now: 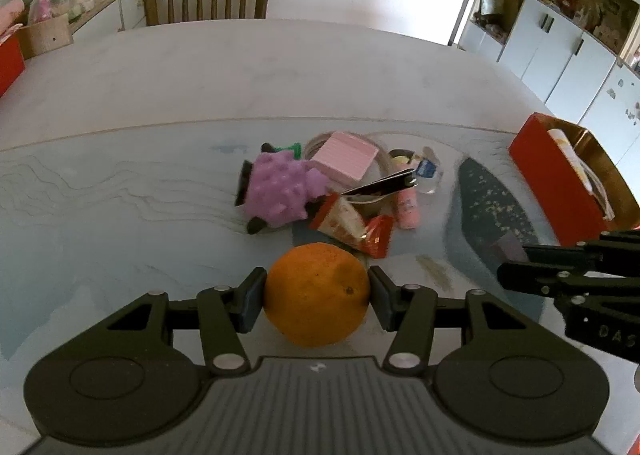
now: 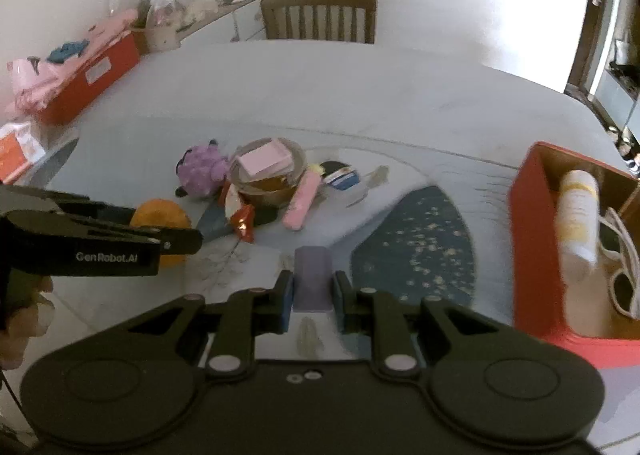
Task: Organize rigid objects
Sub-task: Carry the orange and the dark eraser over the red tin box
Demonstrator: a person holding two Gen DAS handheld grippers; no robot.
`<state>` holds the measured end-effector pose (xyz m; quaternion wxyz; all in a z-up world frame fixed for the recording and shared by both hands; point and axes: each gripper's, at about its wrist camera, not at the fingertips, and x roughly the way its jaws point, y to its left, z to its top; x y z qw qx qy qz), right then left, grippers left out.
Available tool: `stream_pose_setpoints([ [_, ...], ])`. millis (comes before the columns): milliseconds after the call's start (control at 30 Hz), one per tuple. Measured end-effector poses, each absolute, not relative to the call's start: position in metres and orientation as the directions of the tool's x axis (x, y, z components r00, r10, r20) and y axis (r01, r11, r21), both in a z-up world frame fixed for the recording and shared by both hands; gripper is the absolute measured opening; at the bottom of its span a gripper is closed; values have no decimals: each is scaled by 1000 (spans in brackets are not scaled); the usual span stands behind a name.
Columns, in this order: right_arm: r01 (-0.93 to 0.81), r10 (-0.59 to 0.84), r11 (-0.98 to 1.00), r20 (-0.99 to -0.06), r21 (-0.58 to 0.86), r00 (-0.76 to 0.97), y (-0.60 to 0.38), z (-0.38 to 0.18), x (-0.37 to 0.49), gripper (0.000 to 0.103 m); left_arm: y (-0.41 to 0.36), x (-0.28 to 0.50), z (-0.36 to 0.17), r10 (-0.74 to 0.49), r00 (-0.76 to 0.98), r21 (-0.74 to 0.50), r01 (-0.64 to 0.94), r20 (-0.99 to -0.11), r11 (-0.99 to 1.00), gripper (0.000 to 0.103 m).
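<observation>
Left wrist view: left gripper (image 1: 316, 295) pinches an orange (image 1: 316, 295), one pad pressed on each flank of the fruit, above the pale table (image 1: 200, 87).
Landmark: pink block (image 1: 345, 155), resting on a round glass bowl (image 1: 312, 143) near the table's middle.
Left of the pink block: purple spiky toy (image 1: 280, 191), touching the bowl's side.
Nearer than the pink block: red snack packets (image 1: 352, 225), lying between the bowl and the orange.
Right of the pink block: pink tube (image 1: 407, 207) and a small blue-labelled bottle (image 1: 428, 171), close together.
Far right of the pink block: red box (image 1: 552, 179), open on top, at the table's edge, a white bottle (image 2: 578, 211) lying inside.
Right wrist view: right gripper (image 2: 312, 291) is pressed onto a small lilac block (image 2: 312, 275), the pads meeting its two sides; the block sits nearer than the pink block (image 2: 262, 157) and over a dark speckled mat (image 2: 416, 251).
Left edge of the right wrist view: left gripper (image 2: 188, 239) seen side-on, with the orange (image 2: 160, 215) partly hidden behind its fingers.
Behind the pink block: wooden chair (image 2: 320, 15) at the table's far side.
</observation>
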<state>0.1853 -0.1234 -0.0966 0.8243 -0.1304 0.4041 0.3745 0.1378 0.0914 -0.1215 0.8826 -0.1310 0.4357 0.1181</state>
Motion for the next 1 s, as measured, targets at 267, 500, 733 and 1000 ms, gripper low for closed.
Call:
stream_pose_setpoints([
  [267, -692, 545, 710, -725, 131, 422, -162, -69, 199, 19, 57, 146, -94, 75, 621, -140, -290, -780, 947, 54],
  [500, -654, 545, 744, -695, 141, 469, -204, -52, 225, 20, 15, 167, -69, 38, 653, -149, -229, -756, 962, 54],
  [733, -613, 507, 781, -692, 118, 513, -252, -52, 255, 20, -35, 199, -57, -8, 673, -155, -158, -739, 975, 54],
  [1000, -593, 464, 800, -720, 91, 515, -291, -68, 287, 20, -89, 250, -47, -34, 693, -142, -98, -720, 985, 54],
])
